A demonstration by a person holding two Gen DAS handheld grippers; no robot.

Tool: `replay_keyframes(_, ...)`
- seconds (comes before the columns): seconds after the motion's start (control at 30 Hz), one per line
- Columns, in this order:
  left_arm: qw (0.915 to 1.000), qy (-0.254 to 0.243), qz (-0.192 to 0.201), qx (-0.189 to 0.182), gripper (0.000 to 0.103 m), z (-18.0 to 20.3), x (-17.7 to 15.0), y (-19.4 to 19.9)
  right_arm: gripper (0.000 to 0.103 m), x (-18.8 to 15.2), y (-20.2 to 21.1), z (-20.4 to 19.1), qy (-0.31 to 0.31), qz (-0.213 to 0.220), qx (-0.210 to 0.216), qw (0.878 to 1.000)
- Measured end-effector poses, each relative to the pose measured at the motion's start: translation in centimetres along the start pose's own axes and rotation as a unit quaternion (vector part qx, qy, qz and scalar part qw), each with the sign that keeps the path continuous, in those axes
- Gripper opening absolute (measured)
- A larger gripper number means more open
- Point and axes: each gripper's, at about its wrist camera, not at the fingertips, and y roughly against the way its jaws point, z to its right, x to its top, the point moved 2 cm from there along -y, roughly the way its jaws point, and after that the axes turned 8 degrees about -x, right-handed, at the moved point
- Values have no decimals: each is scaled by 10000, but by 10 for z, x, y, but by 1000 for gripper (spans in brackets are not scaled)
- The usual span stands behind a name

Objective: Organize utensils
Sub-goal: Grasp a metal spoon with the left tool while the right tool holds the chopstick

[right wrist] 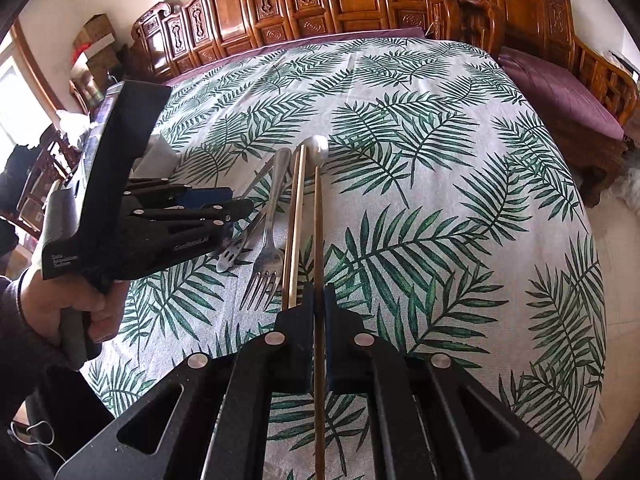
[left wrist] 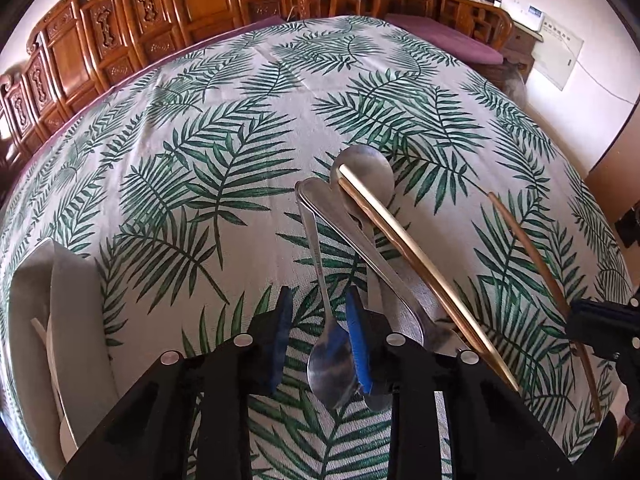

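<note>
Left gripper [left wrist: 320,320] hangs over the surface [left wrist: 200,128], fingers [left wrist: 359,344] spread around a small spoon [left wrist: 328,344], not visibly pressing it; its handle runs toward twelve o'clock, bowl at six. Just right, a pile: a big spoon [left wrist: 366,168] under a pair of chopsticks [left wrist: 424,256] slanting eleven to five, their near ends cut off behind the gripper body. Far right, the right gripper [right wrist: 319,300], fingers pinching a single chopstick [right wrist: 319,216] pointing twelve o'clock.
</note>
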Motion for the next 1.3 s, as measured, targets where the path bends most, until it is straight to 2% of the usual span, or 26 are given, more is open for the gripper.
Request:
replay_keyframes(0.27,9999,112,-23,-17,20,-6,6,-4,6,-1,-1,-1,-5,-14,-18,10000)
replay_keyframes(0.3,9999,119,-23,-22,17,-6,6,-4,6,-1,-1,-1,-1,-18,-21,10000)
replay_keyframes(0.33,9999,119,-21,-37,8,-6,6,-4,6,-2,-1,-2,11,-21,-22,10000)
replay_keyframes(0.37,9999,118,-31,-34,5,-6,6,-4,6,-2,-2,-3,25,-24,-29,10000)
replay_keyframes(0.43,9999,98,-60,-11,3,-6,6,-4,6,-2,-2,-3,39,-26,-31,10000)
replay_keyframes(0.6,9999,4,-71,92,3,-9,-1,0,6,-2,-2,-4,52,-23,-51,10000)
replay_keyframes(0.8,9997,31,117,212,3,-20,-14,22,6,1,2,-5,98,32,-74,9999)
replay_keyframes(1.3,9968,-95,784,104,3,-30,-42,109,6,5,12,-9,56,185,-83,9998)
